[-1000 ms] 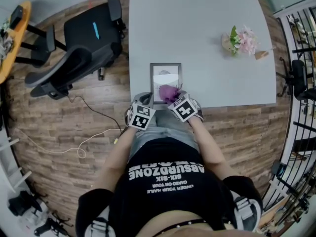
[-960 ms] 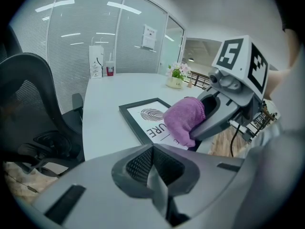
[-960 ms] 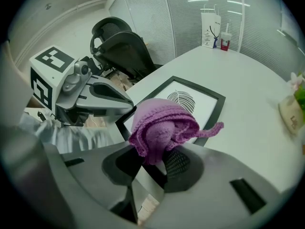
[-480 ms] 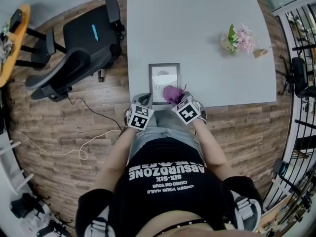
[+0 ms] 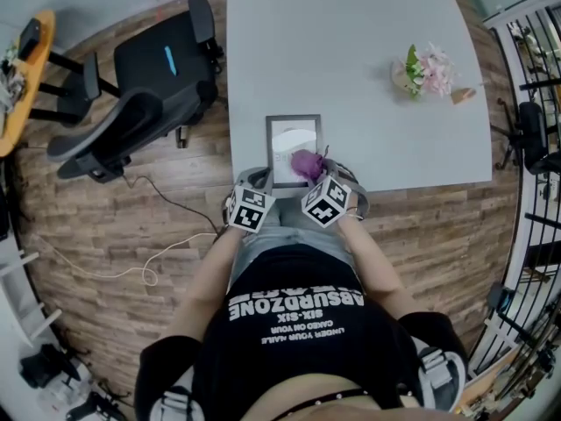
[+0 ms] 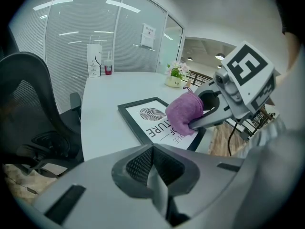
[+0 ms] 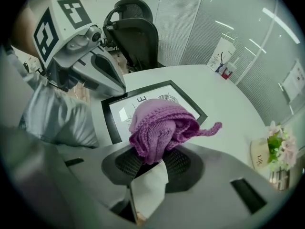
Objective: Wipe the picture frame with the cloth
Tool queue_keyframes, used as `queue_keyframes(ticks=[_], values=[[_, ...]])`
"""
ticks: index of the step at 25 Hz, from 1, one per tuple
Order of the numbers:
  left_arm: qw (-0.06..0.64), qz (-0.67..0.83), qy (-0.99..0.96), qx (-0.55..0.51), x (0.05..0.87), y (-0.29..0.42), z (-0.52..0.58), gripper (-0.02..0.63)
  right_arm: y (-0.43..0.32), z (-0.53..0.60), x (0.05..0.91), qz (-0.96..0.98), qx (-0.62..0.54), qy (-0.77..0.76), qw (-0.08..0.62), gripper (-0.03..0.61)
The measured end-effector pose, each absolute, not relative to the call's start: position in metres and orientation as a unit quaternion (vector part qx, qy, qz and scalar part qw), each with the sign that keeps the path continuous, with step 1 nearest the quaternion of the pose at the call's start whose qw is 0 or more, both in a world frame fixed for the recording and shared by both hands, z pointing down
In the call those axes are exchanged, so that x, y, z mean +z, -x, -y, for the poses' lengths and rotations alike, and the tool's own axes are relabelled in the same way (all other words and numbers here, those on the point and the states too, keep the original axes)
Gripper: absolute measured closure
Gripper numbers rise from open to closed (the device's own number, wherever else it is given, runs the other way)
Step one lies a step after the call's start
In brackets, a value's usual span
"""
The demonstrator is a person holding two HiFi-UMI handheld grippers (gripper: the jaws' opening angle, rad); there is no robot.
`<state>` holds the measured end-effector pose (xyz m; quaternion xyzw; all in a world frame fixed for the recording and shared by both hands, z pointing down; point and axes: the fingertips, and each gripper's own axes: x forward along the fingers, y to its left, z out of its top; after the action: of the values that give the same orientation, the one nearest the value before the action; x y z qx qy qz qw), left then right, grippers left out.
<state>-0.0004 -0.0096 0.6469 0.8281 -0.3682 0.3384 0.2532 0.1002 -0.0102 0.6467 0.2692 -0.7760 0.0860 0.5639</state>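
Observation:
A black picture frame [image 5: 294,150] with a white print lies flat near the front edge of the grey table [image 5: 368,33]. My right gripper [image 5: 312,174] is shut on a purple cloth [image 5: 306,164], which rests on the frame's lower right part. In the right gripper view the bunched cloth [image 7: 159,128] sticks out of the jaws over the frame [image 7: 119,109]. My left gripper [image 5: 261,182] is shut with nothing in it, at the frame's lower left corner. The left gripper view has the frame [image 6: 151,122], the cloth [image 6: 184,113] and the right gripper [image 6: 212,112] ahead of its closed jaws.
A small pot of pink flowers [image 5: 425,70] stands on the table's right side. A black office chair [image 5: 140,86] is on the wood floor left of the table, with a cable [image 5: 140,261] lying nearby. A white bag and bottle [image 6: 95,61] stand at the table's far end.
The right gripper has nudged the cloth slightly to the right on the frame's lower part and its marker cube has turned. The left gripper has barely moved.

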Motion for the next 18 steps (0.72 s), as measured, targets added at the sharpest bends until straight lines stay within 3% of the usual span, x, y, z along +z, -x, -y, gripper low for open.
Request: queue_keyframes(ticks=[18], values=[[0.261, 0.365, -0.829, 0.333, 0.648, 0.000, 0.012, 0.598, -0.102, 0.081, 0.644, 0.779, 0.061, -0.282, 0.557, 0.422]])
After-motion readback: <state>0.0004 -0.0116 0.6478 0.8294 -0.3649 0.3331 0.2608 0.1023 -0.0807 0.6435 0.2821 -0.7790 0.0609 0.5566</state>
